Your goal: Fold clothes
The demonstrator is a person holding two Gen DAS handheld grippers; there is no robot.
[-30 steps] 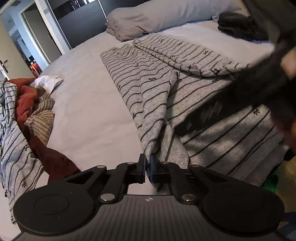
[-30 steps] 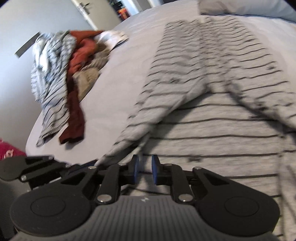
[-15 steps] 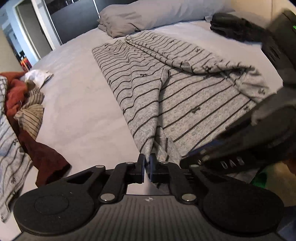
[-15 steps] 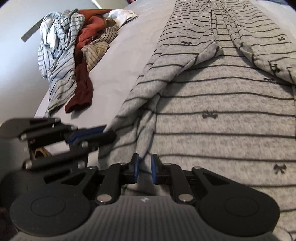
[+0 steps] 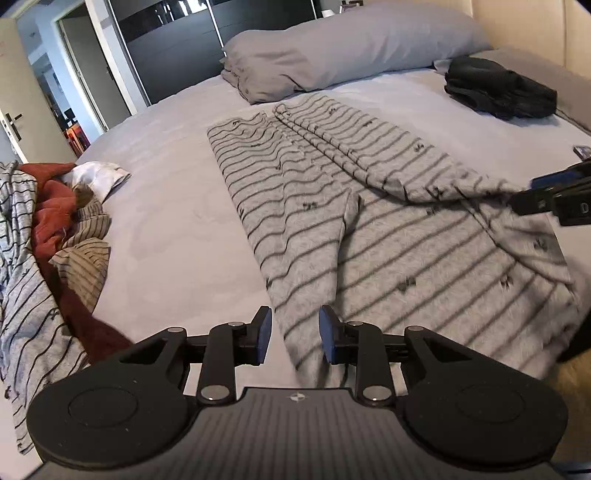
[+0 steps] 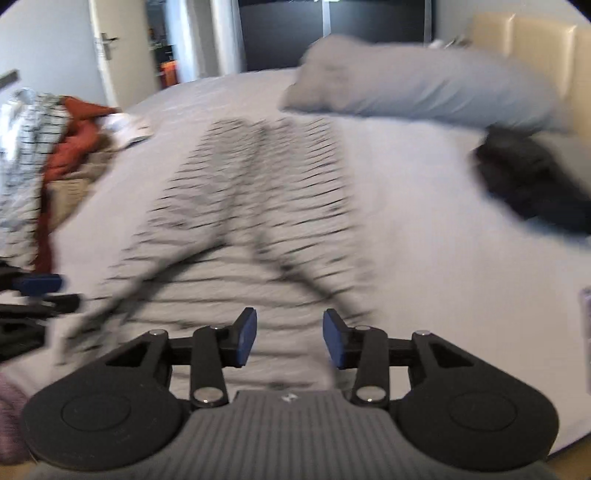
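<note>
Both tongs, left (image 5: 295, 339) and right (image 6: 288, 341), have just spread, pinching nothing; regrip the striped top's (image 5: 424, 258) near hem evenly, then fold toward the pillow (image 5: 351, 48).

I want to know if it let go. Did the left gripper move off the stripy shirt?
Yes. The left gripper has just been opening, freeing the shirt, and backed slightly away from the pillow.

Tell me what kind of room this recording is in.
Most likely a bedroom in a home: a bed with a grey sheet and grey pillow, a padded headboard, and a pile of unfolded clothes beside the striped garment.
</note>
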